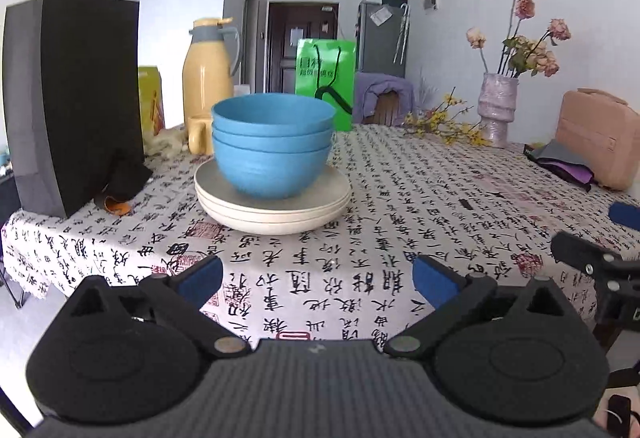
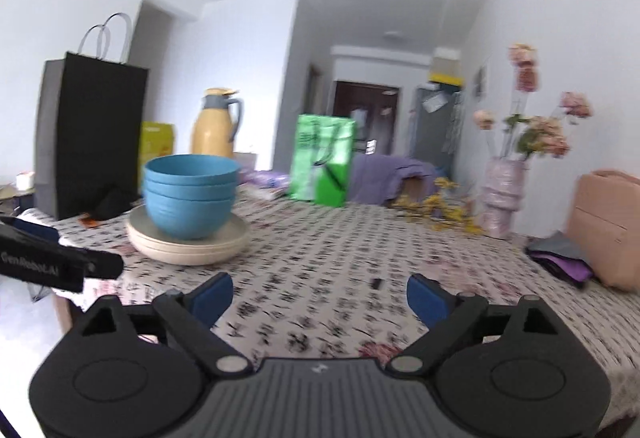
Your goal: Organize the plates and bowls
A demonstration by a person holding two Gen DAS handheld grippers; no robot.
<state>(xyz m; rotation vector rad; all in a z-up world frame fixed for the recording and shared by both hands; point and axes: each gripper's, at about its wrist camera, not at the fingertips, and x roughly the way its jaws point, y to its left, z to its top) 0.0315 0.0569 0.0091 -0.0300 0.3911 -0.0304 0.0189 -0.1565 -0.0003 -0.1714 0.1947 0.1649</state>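
3 blue bowls [image 1: 273,145] on plates [image 1: 273,205] lie beyond both empty tongs.

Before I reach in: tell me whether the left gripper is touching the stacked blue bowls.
Apart. The left wrist view shows the left gripper open over bare tablecloth, with the blue bowls farther back on the cream plates.

A table covered in a calligraphy-print tablecloth [image 1: 360,238] fills the view. At ten o'clock stands a black paper bag [image 1: 80,97]; at eleven a yellow thermos jug [image 1: 210,69] with a yellow mug [image 1: 199,135] beside it. At twelve stands a green bag [image 1: 325,75]. At two, a vase of dried roses [image 1: 498,109]; at three, a pink case [image 1: 596,141].
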